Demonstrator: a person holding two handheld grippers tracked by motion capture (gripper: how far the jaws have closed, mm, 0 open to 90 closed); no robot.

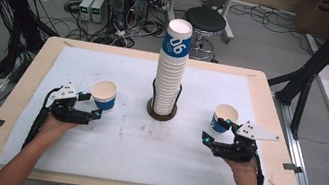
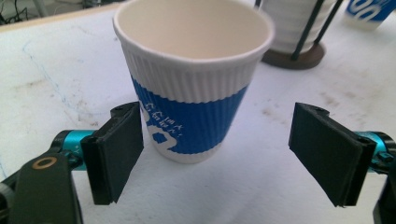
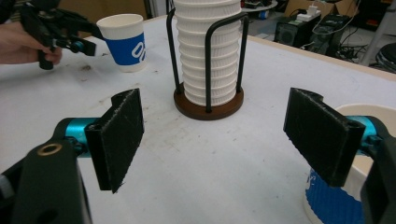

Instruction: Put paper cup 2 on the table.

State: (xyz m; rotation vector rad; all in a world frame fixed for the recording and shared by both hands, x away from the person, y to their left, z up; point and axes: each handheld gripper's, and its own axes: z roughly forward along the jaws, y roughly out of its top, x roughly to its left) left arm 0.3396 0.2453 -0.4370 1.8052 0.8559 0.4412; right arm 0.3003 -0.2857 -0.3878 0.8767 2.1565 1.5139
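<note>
A tall stack of white ribbed paper cups [image 1: 171,68] stands in a black wire holder on a round brown base [image 1: 161,113] at the table's middle. A single white-and-blue cup [image 1: 104,94] stands upright to its left. My left gripper [image 1: 92,105] is open, and that cup [image 2: 191,84] sits just ahead of and partly between its jaws, untouched. Another blue-banded cup [image 1: 225,118] stands upright on the right. My right gripper [image 1: 219,132] is open with nothing between its pads [image 3: 119,135]. That cup [image 3: 334,205] is beside the outer side of its right jaw.
A white mat [image 1: 134,138] covers most of the wooden table [image 1: 7,112]. The stack and holder [image 3: 208,51] stand straight ahead in the right gripper view, with the left cup [image 3: 123,42] and a hand on the other gripper [image 3: 56,28] farther off. Black frame posts [image 1: 308,71] flank the table.
</note>
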